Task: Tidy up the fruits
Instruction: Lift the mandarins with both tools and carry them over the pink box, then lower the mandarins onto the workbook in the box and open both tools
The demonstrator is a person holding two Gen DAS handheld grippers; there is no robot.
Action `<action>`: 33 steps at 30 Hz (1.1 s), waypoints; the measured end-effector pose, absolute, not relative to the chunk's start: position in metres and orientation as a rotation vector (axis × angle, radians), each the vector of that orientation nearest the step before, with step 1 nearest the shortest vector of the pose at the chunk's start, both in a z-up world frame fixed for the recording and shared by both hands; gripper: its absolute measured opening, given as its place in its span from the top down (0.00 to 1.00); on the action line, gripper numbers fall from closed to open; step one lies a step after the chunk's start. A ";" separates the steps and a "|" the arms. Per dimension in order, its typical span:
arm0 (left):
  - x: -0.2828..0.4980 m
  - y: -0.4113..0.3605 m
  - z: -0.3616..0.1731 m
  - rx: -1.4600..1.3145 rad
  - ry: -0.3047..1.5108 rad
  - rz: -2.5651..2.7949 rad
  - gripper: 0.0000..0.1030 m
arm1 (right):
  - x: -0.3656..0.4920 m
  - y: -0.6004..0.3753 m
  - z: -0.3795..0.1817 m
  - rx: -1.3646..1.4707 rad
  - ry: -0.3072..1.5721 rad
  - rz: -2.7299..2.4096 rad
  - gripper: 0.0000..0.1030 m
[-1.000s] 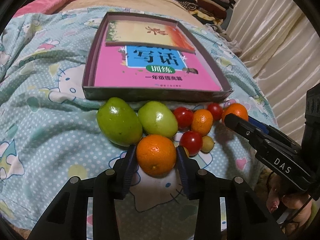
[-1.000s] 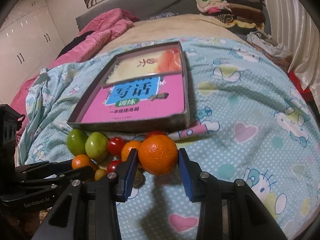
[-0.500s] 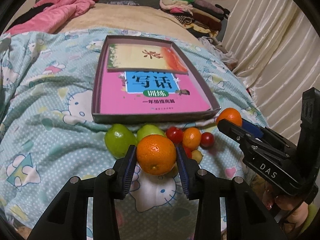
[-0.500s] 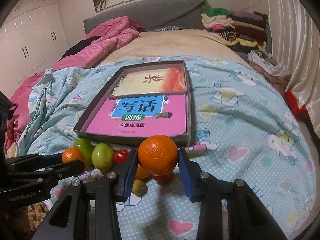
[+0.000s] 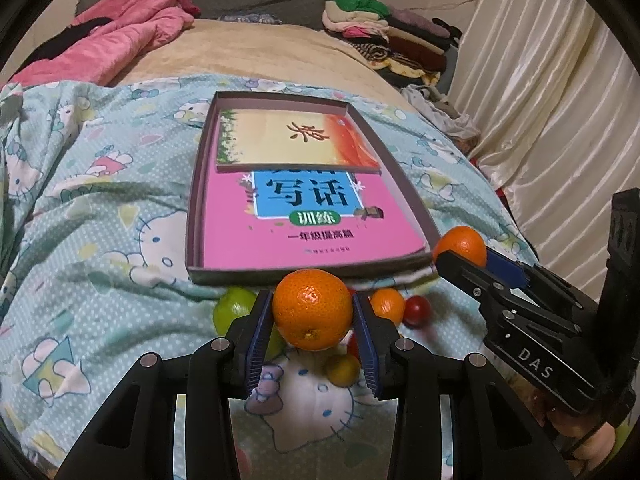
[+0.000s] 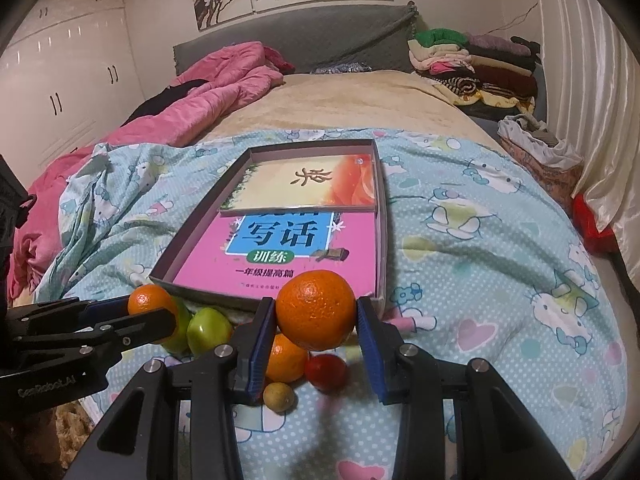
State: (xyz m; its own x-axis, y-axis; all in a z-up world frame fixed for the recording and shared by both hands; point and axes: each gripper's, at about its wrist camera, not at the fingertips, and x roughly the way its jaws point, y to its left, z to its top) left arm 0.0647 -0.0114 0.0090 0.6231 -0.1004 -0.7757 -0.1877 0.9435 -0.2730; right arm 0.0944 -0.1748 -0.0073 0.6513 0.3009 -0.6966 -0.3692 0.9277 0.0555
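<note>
The left gripper [image 5: 313,310] holds an orange [image 5: 312,309] between its two blue pads; the jaws are closed on it from both sides, and the fruit is lifted above the bedcover, low in the centre of the left wrist view. The right gripper [image 6: 316,311] does the same with a second orange [image 6: 316,310]: its pads press on the fruit, which hangs in the lower centre of the right wrist view.

Under and behind the held fruits, the rest of the pile lies on the blue cartoon bedcover [image 5: 100,248]. In the right wrist view I see two green fruits [image 6: 208,330] at lower left, a smaller orange [image 6: 286,356] just under the held one, a red tomato [image 6: 326,372] beside it, and a small yellowish fruit [image 6: 279,397] nearest to the camera. These lie close together, some touching.

Just behind the pile, in the middle of the frame, sits a shallow open box [image 6: 382,240]. Inside it lie a pink book [image 6: 280,256] and, on the far part of it, a yellow-orange book [image 6: 312,188].

Further back, a pink quilt [image 6: 208,92] lies at upper left and a stack of folded clothes [image 6: 472,64] at upper right.
</note>
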 end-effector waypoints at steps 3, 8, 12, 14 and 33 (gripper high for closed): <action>0.070 -0.007 0.010 -0.343 0.892 0.066 0.60 | 0.099 -0.174 -0.005 -0.093 0.762 0.383 0.61; 0.079 -0.001 0.009 -0.347 0.883 0.087 0.60 | 0.108 -0.170 -0.005 -0.098 0.749 0.391 0.61; 0.089 0.003 0.006 -0.335 0.885 0.101 0.60 | 0.117 -0.168 -0.009 -0.105 0.759 0.395 0.61; 0.094 0.004 0.003 -0.331 0.889 0.109 0.60 | 0.121 -0.167 -0.011 -0.109 0.761 0.395 0.61; 0.118 0.009 -0.015 -0.266 0.929 0.176 0.60 | 0.152 -0.158 -0.028 -0.119 0.788 0.420 0.61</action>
